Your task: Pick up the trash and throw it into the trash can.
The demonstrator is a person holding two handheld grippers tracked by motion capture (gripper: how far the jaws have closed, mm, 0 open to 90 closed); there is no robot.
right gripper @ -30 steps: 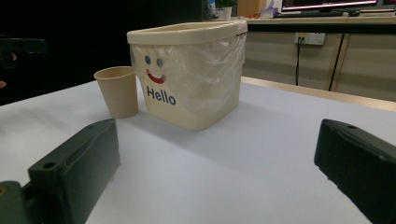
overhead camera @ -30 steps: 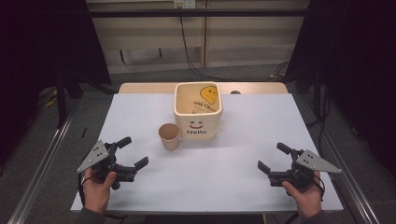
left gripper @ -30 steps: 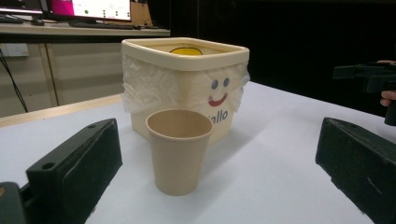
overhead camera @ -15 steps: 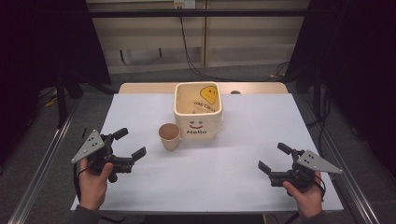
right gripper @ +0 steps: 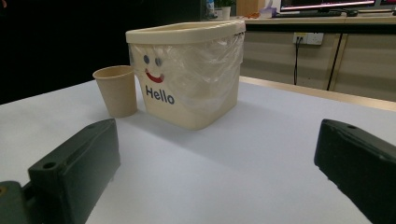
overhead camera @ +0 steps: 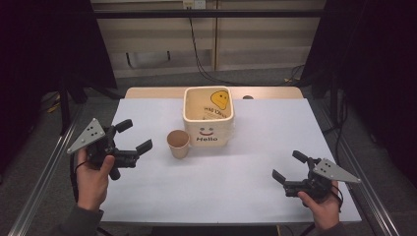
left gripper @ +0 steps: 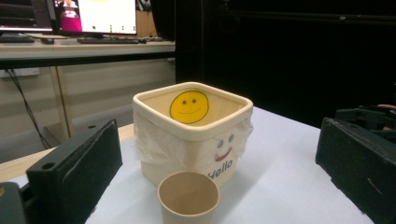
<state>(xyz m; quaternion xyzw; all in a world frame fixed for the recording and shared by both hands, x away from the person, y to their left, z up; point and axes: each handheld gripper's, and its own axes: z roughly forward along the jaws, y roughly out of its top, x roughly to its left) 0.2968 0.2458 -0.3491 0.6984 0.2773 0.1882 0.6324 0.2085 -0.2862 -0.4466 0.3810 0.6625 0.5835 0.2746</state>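
Observation:
A tan paper cup (overhead camera: pixel 178 143) stands upright and empty on the white table (overhead camera: pixel 255 162), just left of a cream square bin (overhead camera: pixel 208 117) marked "Hello" with a smiley face and a clear liner. My left gripper (overhead camera: pixel 134 136) is open, raised above the table to the left of the cup, its jaws facing the cup (left gripper: pixel 188 198) and the bin (left gripper: pixel 192 132). Near the front right edge, my right gripper (overhead camera: pixel 289 167) is open and holds nothing, with the bin (right gripper: pixel 187 70) and the cup (right gripper: pixel 116 89) well ahead of it.
A wooden strip (overhead camera: pixel 147 92) runs along the table's far edge. Metal rails (overhead camera: pixel 44 169) border the table's left and right sides. Cables (overhead camera: pixel 199 54) hang behind the table. A desk with monitors (left gripper: pixel 93 18) stands beyond.
My left gripper has lifted off the table and moved forward and right, toward the cup. The right gripper has stayed in place.

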